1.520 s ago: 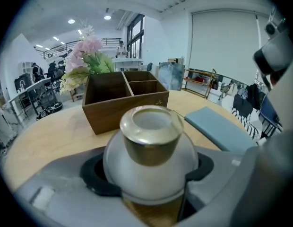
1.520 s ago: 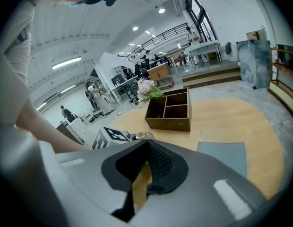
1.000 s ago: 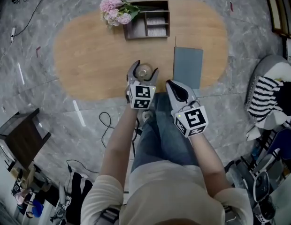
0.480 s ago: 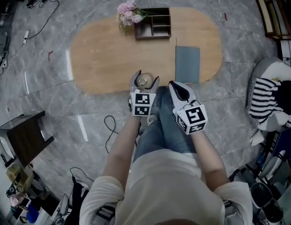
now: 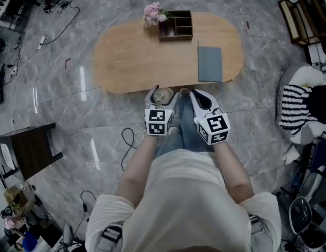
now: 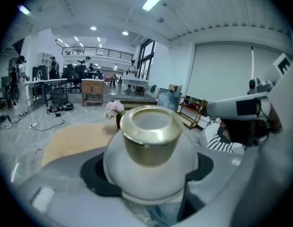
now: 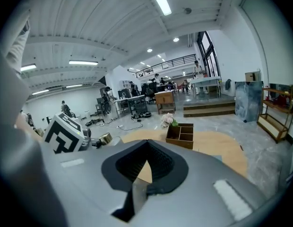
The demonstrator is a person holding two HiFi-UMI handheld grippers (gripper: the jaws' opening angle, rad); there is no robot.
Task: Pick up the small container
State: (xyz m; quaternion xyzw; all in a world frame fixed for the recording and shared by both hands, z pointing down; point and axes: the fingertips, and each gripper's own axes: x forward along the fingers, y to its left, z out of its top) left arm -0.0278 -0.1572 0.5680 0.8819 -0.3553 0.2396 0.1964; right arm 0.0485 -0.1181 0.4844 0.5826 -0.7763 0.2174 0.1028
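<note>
The small container (image 6: 149,150), a round white jar with a gold collar, sits clamped between the jaws of my left gripper (image 5: 162,95). In the head view the small container (image 5: 162,94) hangs off the near edge of the oval wooden table (image 5: 131,62), above the floor. My right gripper (image 5: 201,100) is beside it to the right, jaws closed together with nothing in them; the right gripper (image 7: 145,167) view shows its dark pads meeting.
On the table lie a grey notebook (image 5: 210,63), a dark wooden organiser box (image 5: 176,25) and pink flowers (image 5: 154,12). A dark side table (image 5: 26,150) stands at the left, cables trail on the marble floor (image 5: 73,130), and a striped cloth (image 5: 295,109) lies on a seat at the right.
Both grippers, with the container in the left one, have drawn back from over the table to beyond its near edge. The table now looks smaller and farther away.
</note>
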